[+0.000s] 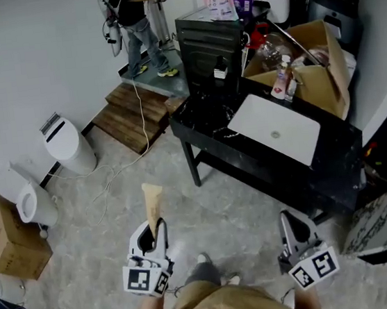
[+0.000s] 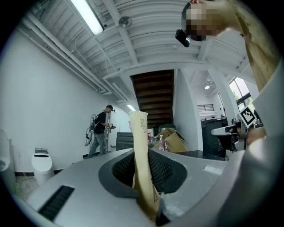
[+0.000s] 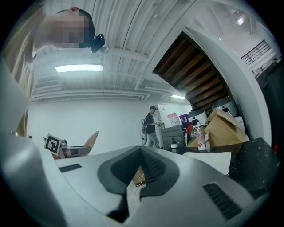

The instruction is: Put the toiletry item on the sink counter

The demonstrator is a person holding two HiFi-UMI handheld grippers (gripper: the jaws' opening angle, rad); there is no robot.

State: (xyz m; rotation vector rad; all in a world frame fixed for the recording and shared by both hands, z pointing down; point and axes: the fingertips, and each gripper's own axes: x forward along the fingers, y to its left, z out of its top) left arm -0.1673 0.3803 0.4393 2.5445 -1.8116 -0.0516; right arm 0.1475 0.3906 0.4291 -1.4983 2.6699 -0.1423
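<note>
The toiletry item [image 1: 153, 203] is a flat tan tube. It sticks out forward from my left gripper [image 1: 153, 228], which is shut on its lower end. In the left gripper view the tube [image 2: 141, 146] stands upright between the dark pads [image 2: 164, 170]. My right gripper [image 1: 291, 224] hangs low at the right with its jaws together and nothing between them [image 3: 140, 175]. The black sink counter [image 1: 208, 131] with its white basin [image 1: 274, 130] stands ahead, some way beyond both grippers. The right gripper view also catches the tube [image 3: 91, 139] at its left.
An open cardboard box [image 1: 313, 76] with bottles [image 1: 282, 80] stands at the counter's back, beside a black cabinet [image 1: 209, 43]. Two white toilets [image 1: 66, 145] [image 1: 27, 195] and a brown box [image 1: 12, 246] stand at the left. A person [image 1: 136, 21] stands by a wooden step [image 1: 132, 112]; a cable [image 1: 121, 167] crosses the floor.
</note>
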